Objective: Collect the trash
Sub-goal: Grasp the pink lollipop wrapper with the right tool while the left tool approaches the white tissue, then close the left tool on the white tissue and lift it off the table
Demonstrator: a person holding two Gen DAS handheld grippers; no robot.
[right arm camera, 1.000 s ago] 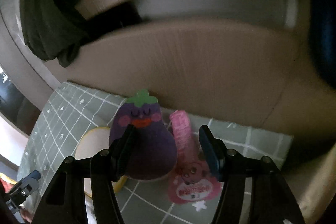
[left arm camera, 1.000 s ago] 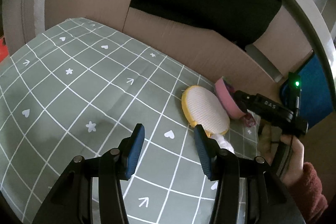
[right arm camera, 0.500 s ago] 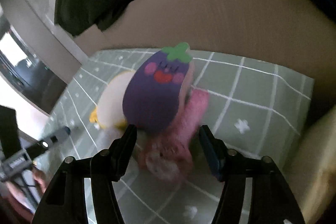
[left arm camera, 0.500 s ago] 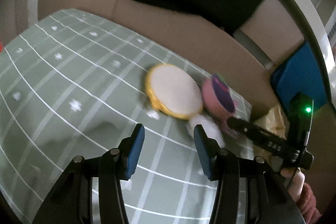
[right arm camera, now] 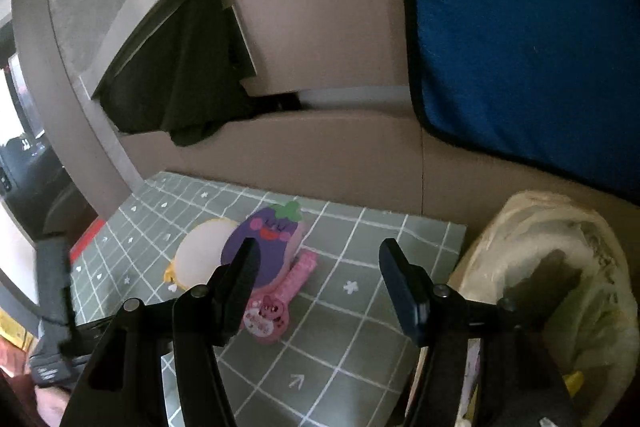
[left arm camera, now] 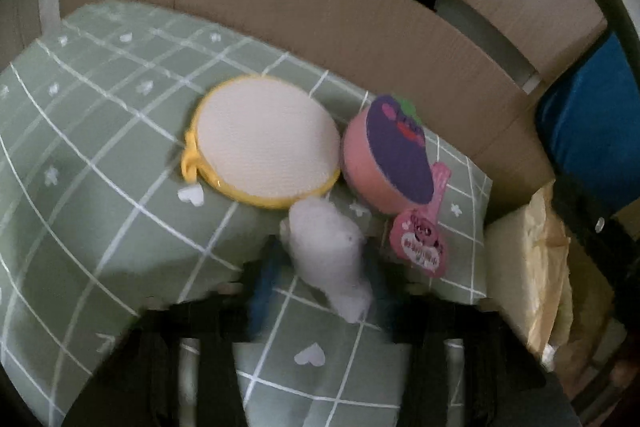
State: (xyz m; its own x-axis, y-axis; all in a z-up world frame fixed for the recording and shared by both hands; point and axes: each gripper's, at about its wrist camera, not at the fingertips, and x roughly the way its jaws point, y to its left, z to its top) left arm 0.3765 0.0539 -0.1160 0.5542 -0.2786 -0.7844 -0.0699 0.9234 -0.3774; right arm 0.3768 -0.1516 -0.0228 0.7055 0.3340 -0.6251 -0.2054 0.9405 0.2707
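A: Closing on the white crumpled tissue, the left gripper has blurred jaws either side of it; I cannot tell whether the pads press it yet. It lies on the green checked cloth, just below the round yellow-rimmed pad.

B: Beside that pad sit the eggplant sponge and the pink wrapper, with cardboard behind them. Only the right view shows the right gripper, spread wide and empty above the cloth, and the bag-lined bin off the cloth's edge
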